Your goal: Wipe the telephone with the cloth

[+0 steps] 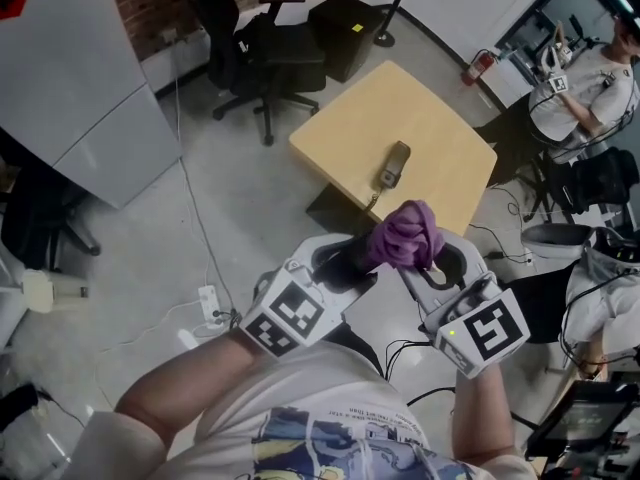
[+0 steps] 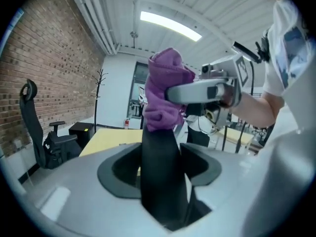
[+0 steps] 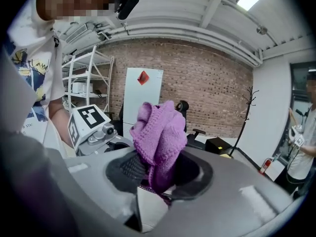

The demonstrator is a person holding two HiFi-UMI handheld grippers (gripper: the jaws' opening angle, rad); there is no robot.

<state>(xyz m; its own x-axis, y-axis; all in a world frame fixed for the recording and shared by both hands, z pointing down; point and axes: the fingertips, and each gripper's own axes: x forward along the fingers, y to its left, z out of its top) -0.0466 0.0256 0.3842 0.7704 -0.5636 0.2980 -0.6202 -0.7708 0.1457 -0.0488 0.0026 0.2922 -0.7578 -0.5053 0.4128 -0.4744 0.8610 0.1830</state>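
Two grippers are held up close together on the near side of the desk [image 1: 350,118], off its surface and above the floor, with a purple cloth [image 1: 405,233] bunched between them. The left gripper [image 1: 372,256] has its dark jaws pressed together into one column, and their tips are buried in the lower part of the cloth. The right gripper [image 1: 428,258] comes in from the other side. In its own view its jaws are closed on the cloth, which fills the gap between them, rises in a crumpled wad above the tips and hangs a little way down into the slot. Both tools therefore have hold of the same cloth, which sits nearer the person than the desk's near corner and does not touch the desk.

On the yellow desk top the telephone [image 1: 393,164] lies flat, toward the desk's near side and roughly midway across it. It is a narrow dark handset whose long axis runs from the near edge toward the far corner, so one end points at the person and the other away. A cord [image 1: 374,199] leaves the nearer end and runs to the desk's near edge. Cloth and telephone are well apart. A black office chair [image 1: 270,53] stands beyond the desk's far left side.
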